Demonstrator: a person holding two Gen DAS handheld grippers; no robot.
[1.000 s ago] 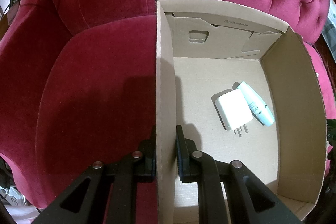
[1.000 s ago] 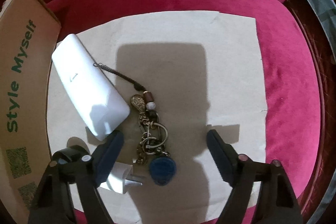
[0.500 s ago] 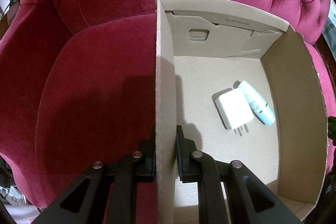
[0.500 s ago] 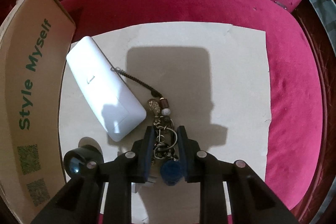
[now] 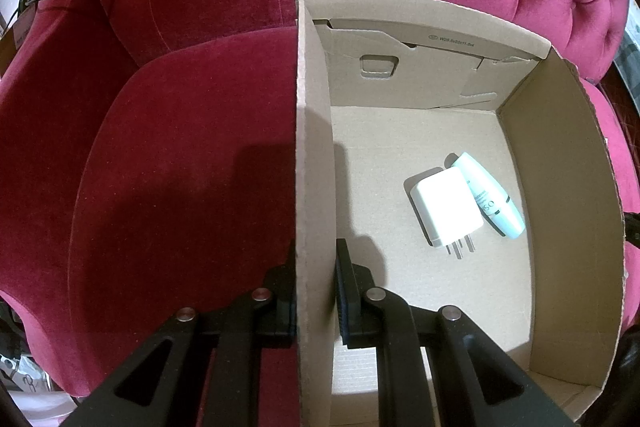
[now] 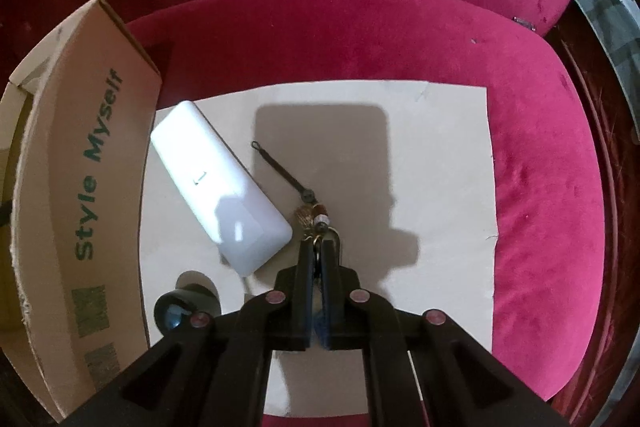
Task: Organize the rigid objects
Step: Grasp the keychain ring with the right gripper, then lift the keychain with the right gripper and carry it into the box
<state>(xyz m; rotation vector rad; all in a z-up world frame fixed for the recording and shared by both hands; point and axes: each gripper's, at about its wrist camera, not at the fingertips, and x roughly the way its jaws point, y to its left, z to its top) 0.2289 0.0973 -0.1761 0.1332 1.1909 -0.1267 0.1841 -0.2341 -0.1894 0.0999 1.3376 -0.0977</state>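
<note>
On the paper sheet [image 6: 420, 187], near its front edge: keychain [image 6: 310, 215] pinched in right gripper [image 6: 318, 259], jaws just closed.
Best lifted straight, clear of power bank [image 6: 216, 183]; beyond, box wall [image 5: 314, 187] clamped by left gripper [image 5: 316, 291], charger [image 5: 444, 207] inside.

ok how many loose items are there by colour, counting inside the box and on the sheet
white: 2, charger plug in the box, power bank on the sheet
pale blue: 1, tube in the box
brassy: 1, keychain
black: 1, round thing
total: 5
</note>
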